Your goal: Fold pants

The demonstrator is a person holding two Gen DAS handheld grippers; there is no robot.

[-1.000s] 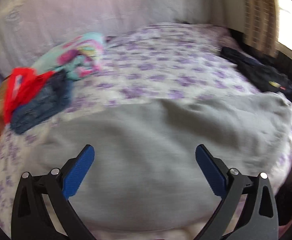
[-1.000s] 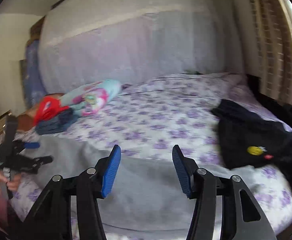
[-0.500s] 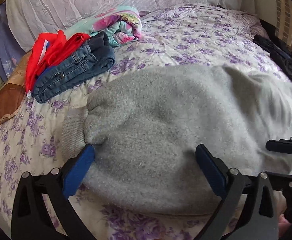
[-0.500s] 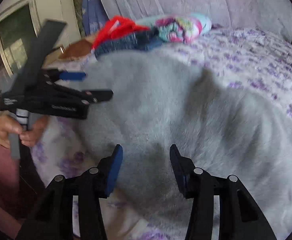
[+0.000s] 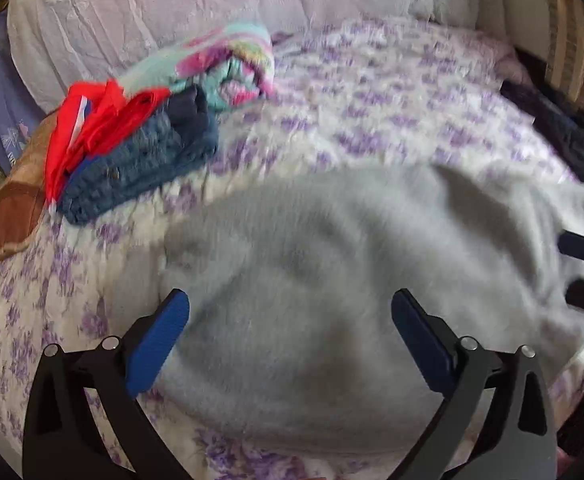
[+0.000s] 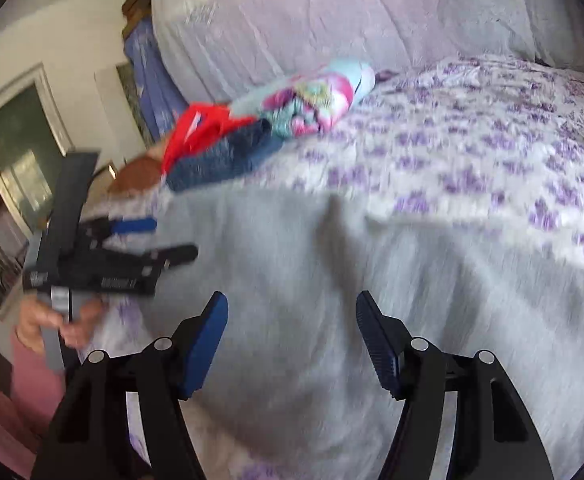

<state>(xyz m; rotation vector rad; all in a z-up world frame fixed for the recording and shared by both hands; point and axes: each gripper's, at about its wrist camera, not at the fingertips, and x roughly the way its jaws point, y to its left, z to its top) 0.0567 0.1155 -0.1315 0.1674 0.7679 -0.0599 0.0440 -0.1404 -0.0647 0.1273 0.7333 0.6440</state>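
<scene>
Grey fleece pants [image 5: 311, 312] were spread across the floral bedspread [image 5: 391, 128] in the left wrist view, right under the left gripper [image 5: 290, 344], jaws wide apart and holding nothing. Pretty blurry, so I couldn't tell if the pads touched the fabric. Looked like the reach-for-an-edge step before the first fold, so next up would be pinching a hem. Right wrist view: same pants [image 6: 371, 300] beneath the right gripper [image 6: 292, 340], also open and empty. Folded jeans [image 6: 220, 160] sat further back by the pillow [image 6: 331, 20].
</scene>
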